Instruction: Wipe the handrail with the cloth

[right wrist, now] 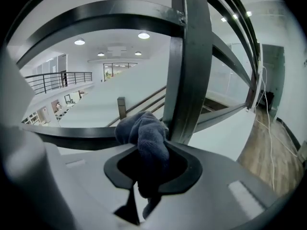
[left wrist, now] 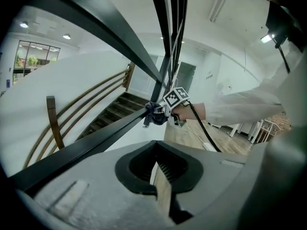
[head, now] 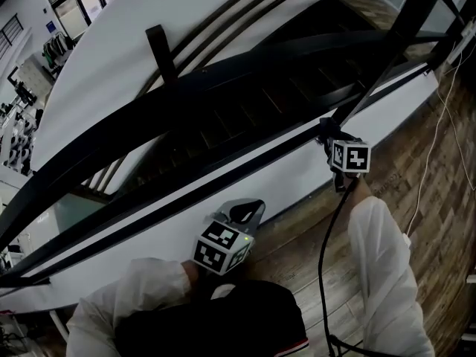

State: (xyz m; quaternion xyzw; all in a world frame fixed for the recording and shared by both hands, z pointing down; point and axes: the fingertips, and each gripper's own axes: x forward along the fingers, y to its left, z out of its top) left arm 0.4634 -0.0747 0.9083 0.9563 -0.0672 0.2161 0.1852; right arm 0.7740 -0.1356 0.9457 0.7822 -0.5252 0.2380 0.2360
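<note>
Head view, two grippers (head: 249, 211) (head: 330, 142), one cloth (head: 324, 129)

The cloth (right wrist: 144, 133) is nappy fabric, the handrail (left wrist: 96, 140) smooth dark satin metal, the floor (head: 439, 169) grained wood.

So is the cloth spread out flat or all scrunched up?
Scrunched up. The cloth is a bunched wad clamped in the right gripper and pressed against the handrail, not laid flat.
</note>
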